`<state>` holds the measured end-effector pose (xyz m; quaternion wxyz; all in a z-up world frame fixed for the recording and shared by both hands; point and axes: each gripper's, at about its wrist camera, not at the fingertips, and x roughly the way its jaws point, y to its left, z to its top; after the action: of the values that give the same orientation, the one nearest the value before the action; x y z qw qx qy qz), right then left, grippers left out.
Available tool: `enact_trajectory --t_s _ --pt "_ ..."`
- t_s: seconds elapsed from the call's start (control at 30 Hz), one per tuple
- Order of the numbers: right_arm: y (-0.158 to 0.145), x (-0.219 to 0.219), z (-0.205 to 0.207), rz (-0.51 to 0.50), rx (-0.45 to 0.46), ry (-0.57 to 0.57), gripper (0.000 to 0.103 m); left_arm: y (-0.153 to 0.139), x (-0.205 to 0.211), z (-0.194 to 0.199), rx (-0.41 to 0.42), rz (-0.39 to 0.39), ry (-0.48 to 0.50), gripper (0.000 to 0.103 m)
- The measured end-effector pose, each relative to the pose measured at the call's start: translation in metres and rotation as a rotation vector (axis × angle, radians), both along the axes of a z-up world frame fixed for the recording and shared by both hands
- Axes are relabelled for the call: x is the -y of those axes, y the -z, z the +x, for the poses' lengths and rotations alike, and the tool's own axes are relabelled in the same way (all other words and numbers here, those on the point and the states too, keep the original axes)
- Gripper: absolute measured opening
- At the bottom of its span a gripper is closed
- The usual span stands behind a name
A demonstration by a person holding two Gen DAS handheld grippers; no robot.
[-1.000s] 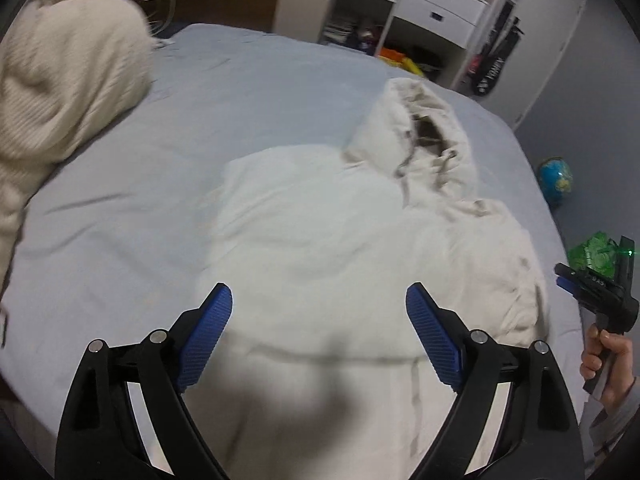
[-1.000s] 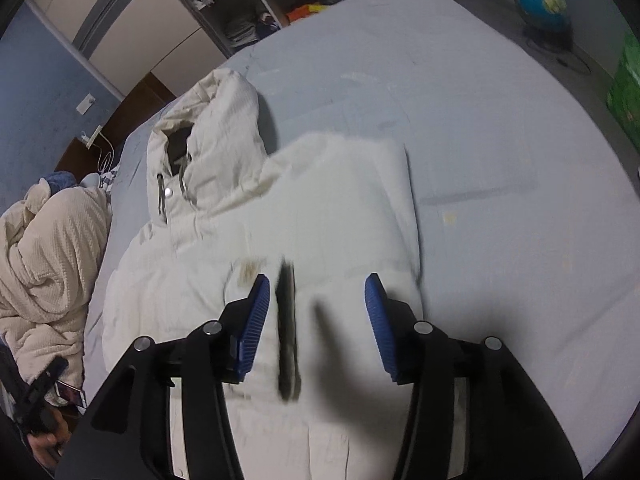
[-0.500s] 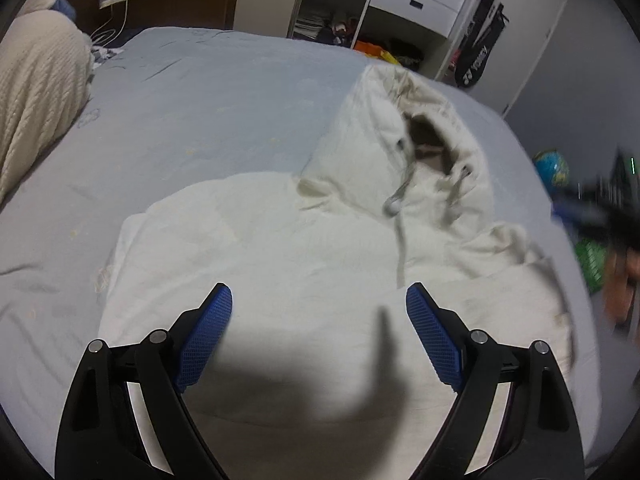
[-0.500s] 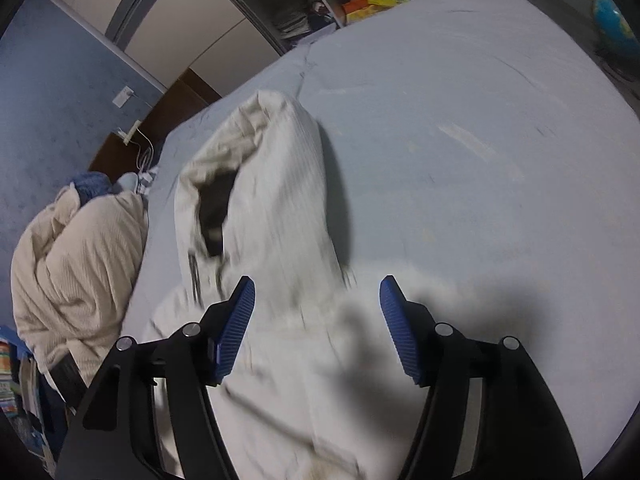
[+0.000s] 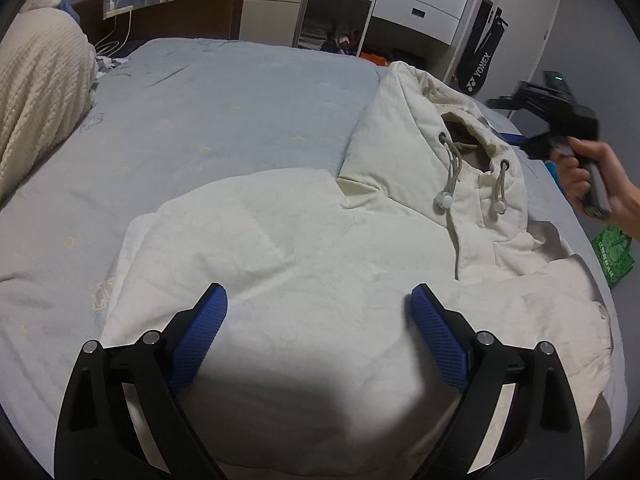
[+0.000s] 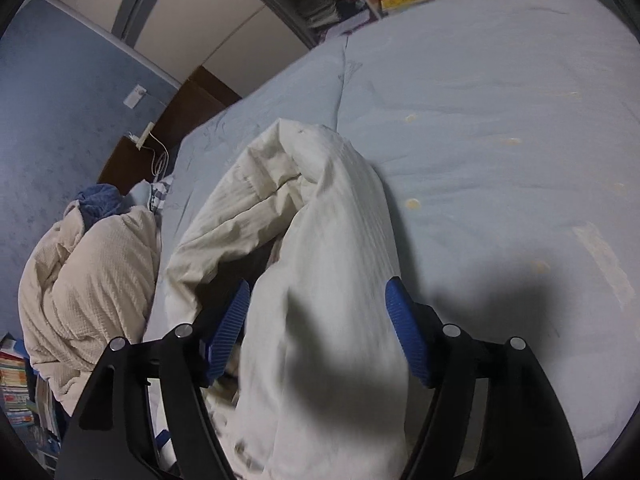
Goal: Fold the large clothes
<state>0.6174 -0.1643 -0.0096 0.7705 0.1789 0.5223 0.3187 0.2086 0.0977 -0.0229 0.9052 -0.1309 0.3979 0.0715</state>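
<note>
Opening wider, the left tongs [image 5: 318,320] hover empty over the cream hooded jacket [image 5: 320,248] spread on the bed [image 5: 200,120]. Right tongs [image 6: 316,320], also opening, straddle its hood ungripped. "YONEX" marks a black bag [image 5: 478,68]; jacket hem cut off.

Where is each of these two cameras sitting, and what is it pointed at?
Left wrist view: sits on the left gripper, looking down over the white jacket on the bed; its own blue-padded fingers show, jaws opening, and the person's right hand holding the right gripper.
Right wrist view: sits on the right gripper, aimed at the jacket's hood; only its own fingers show, jaws opening, hood between them.
Shared: jacket, bed, cream blanket.
</note>
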Motion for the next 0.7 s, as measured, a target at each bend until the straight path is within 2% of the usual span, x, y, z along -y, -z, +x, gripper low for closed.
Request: enact_trajectory --t_s 0.13,0.4,0.43,0.5,0.53,0.6,0.7 --pt "0.014 -0.02 0.033 -0.046 0.002 -0.005 0.067 0.005 0.001 0.0 0.017 0.016 0.001 0.092" --pt "0.012 -0.055 0.076 -0.132 0.06 -0.016 0.065 0.009 0.0 -0.001 0.042 0.016 -0.008 0.093" --pt "0.012 -0.059 0.079 -0.139 0.065 -0.014 0.061 0.009 0.0 -0.001 0.045 0.018 -0.009 0.093" --pt "0.014 -0.066 0.084 -0.163 0.058 -0.017 0.037 0.01 0.0 -0.001 0.047 0.019 -0.013 0.093" --pt "0.014 -0.07 0.084 -0.181 0.06 -0.021 0.033 0.01 0.0 -0.001 0.049 0.021 -0.017 0.093" --pt "0.011 -0.074 0.081 -0.224 0.093 -0.039 0.017 0.01 0.0 -0.001 0.051 0.022 -0.021 0.093" --pt "0.0 -0.079 0.073 -0.257 0.133 -0.04 0.009 0.01 -0.001 -0.001 0.053 0.018 -0.029 0.093"
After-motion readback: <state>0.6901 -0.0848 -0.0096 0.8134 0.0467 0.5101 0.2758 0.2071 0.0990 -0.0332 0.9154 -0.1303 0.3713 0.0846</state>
